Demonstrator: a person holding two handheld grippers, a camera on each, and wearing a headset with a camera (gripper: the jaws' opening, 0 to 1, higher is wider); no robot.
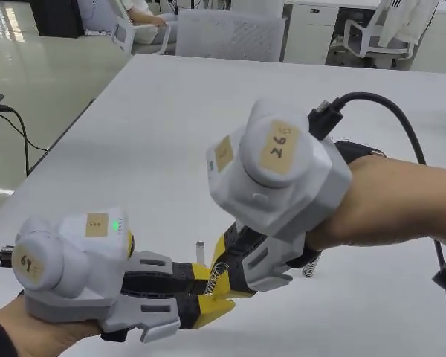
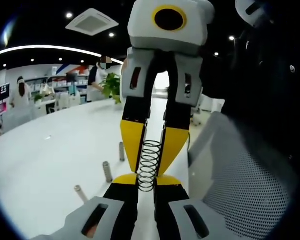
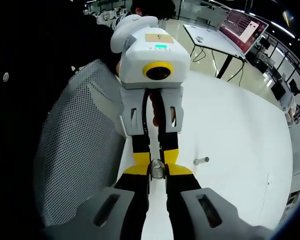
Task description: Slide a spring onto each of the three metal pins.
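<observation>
- The left claw [image 2: 146,181] and the right claw [image 3: 157,171] meet tip to tip above the white bench [image 1: 171,134], at about 6 o'clock in the head view.
- One spring [image 2: 150,162] is between them, off the bench. In the left claw's own view it stands upright at centre.
- The left claw is closed on the spring's near end, its yellow tips pinching the lowest coils.
- The right claw comes down from 12 o'clock in the left gripper view. Its yellow fingers are pressed in on both sides of the upper coils, so it grips the spring too.
- In the right gripper view the spring appears end-on between that claw's yellow tips.
- The three metal pins [image 2: 107,171] stand upright on the bench in a short slanted row, at about 8 o'clock from the spring in the left gripper view. All are bare.
- A second spring [image 1: 310,266] is at 3 o'clock from the held one in the head view, partly hidden under the right claw's body.
- A mesh chair back [image 2: 240,175] is at the bench edge, at about 4 o'clock in the left gripper view.
</observation>
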